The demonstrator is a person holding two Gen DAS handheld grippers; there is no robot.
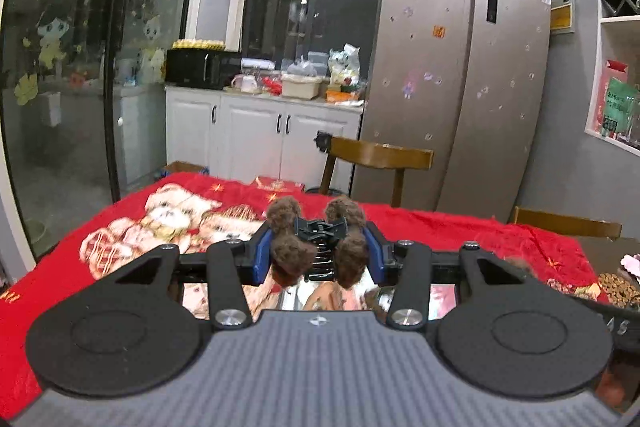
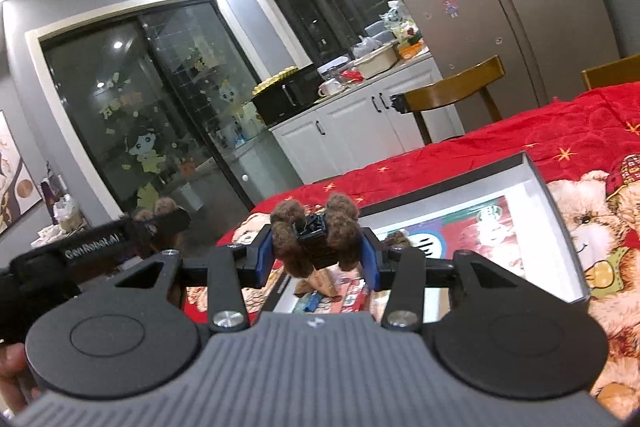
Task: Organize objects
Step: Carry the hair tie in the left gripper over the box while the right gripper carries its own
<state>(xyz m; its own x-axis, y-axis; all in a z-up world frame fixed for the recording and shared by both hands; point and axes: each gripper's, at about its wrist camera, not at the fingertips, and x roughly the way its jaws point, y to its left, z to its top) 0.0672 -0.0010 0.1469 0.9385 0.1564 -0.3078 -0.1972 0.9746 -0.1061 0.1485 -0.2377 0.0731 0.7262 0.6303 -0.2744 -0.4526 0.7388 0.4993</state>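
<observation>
My left gripper (image 1: 318, 245) has brown fuzzy pads (image 1: 288, 255) and is shut on a black plastic hair claw clip (image 1: 320, 229), held above the red bear-print tablecloth (image 1: 168, 223). My right gripper (image 2: 318, 243) has the same fuzzy pads (image 2: 290, 231) and is shut on a small black boxy object (image 2: 316, 239), held above an open white box (image 2: 536, 183) with a printed picture on its floor. Several small items (image 2: 328, 291) lie in the box under the fingers, partly hidden. The left gripper shows in the right wrist view (image 2: 100, 243), at far left.
Two wooden chairs (image 1: 380, 155) (image 1: 568, 223) stand at the table's far side before a silver fridge (image 1: 460, 67). White cabinets (image 1: 260, 131) with a cluttered counter and a black microwave (image 1: 200, 67) are behind. A tray of brown pieces (image 1: 616, 289) sits at the right.
</observation>
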